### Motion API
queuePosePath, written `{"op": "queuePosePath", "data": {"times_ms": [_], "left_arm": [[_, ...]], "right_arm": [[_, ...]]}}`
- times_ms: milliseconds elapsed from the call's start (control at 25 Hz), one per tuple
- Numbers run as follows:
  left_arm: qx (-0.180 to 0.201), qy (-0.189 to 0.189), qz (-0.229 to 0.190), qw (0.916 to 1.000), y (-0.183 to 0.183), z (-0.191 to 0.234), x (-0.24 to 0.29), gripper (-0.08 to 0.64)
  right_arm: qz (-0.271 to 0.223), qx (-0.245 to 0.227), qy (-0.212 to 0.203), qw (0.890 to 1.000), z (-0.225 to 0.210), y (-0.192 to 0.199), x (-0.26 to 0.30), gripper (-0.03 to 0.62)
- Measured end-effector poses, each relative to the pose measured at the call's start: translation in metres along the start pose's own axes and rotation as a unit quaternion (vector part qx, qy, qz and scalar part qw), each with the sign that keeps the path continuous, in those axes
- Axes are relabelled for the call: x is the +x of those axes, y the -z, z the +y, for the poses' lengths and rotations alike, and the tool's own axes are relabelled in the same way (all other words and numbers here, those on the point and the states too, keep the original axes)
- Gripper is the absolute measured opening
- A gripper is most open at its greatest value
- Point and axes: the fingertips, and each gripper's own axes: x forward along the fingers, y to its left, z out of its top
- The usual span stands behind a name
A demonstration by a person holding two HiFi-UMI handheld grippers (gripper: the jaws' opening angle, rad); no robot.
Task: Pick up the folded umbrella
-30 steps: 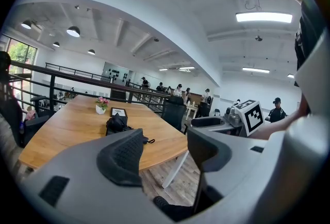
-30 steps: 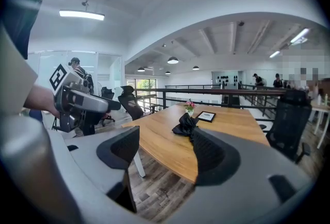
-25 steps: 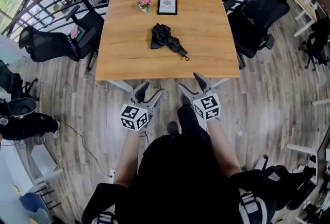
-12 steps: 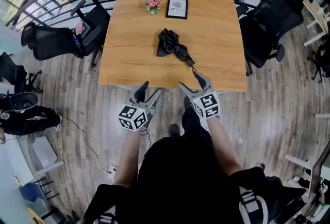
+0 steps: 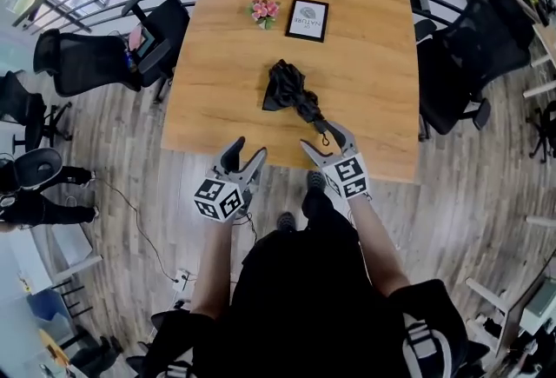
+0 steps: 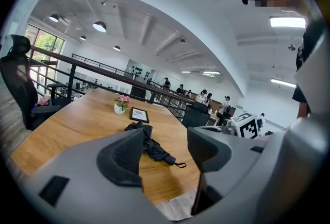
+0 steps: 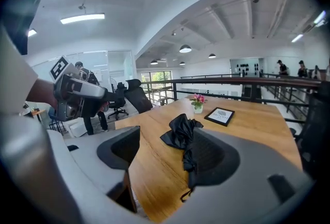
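While the right gripper [image 5: 323, 136] and left gripper [image 5: 248, 150] hang wide-jawed and empty before the folded umbrella [image 5: 291, 89] on the worktop [image 5: 373, 46], pinching only loose fabric risks a slip.

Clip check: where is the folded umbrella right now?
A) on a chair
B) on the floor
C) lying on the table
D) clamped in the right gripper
C: the folded umbrella lies on the table, and the right gripper near its handle end has its jaws apart.

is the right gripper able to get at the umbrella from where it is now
Probably yes: the right gripper, jaws open, sits by the handle end of the folded umbrella, nothing between them.
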Motion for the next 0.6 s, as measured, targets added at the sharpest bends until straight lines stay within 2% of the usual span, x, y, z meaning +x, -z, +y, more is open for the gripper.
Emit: {"op": "queuePosePath", "data": {"times_ms": [400,600], "left_arm": [[-0.020,-0.046,-0.004,0.9987,-0.012,0.022,0.050,0.272],[-0.028,-0.051,-0.010,0.9982,-0.013,0.028,0.074,0.272]], "right_arm": [[0.015,-0.004,-0.044,0.999,-0.051,-0.002,0.044,0.334],[0.024,-0.012,-0.062,0.998,-0.062,-0.001,0.062,0.334]]}}
